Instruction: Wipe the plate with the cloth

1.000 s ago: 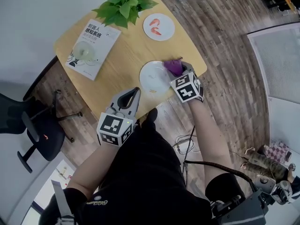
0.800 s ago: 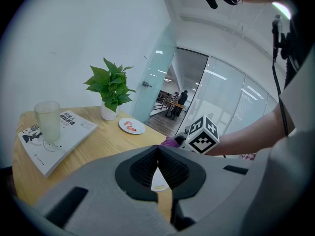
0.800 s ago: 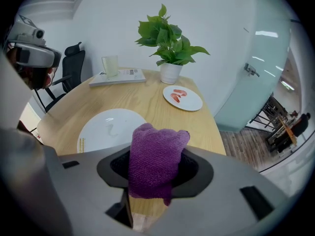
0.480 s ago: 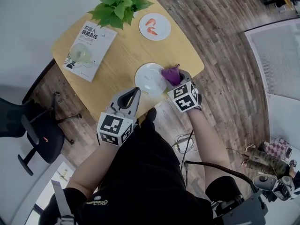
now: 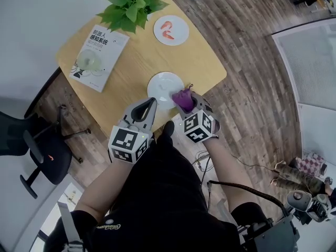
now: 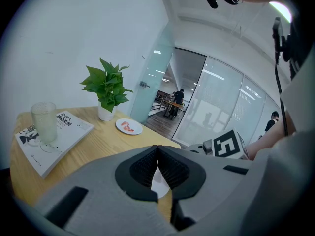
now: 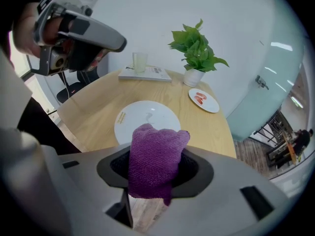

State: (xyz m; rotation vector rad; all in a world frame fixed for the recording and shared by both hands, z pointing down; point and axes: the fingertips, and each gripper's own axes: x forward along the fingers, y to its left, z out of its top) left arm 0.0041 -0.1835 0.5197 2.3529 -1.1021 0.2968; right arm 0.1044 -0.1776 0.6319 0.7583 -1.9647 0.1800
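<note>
A white plate [image 5: 161, 85] lies near the front edge of the round wooden table [image 5: 136, 62]. My right gripper [image 5: 186, 105] is shut on a bunched purple cloth [image 5: 182, 98], which sits at the plate's near right rim. In the right gripper view the cloth [image 7: 156, 146] fills the jaws of that gripper [image 7: 155, 170], with the plate [image 7: 142, 117] just beyond; I cannot tell whether cloth and plate touch. My left gripper [image 5: 153, 102] is shut and empty, just left of the plate at the table's front edge. In the left gripper view its fingertips [image 6: 157, 149] meet.
A book [image 5: 98, 55] with a glass [image 5: 91, 60] on it lies at the table's left. A potted plant [image 5: 132, 7] and a small plate of shrimp [image 5: 171, 30] stand at the far side. An office chair [image 5: 37, 146] is on the floor at left.
My right gripper has drawn the cloth from the plate's far right rim back toward me, to its near right rim. The left gripper has stayed put.
</note>
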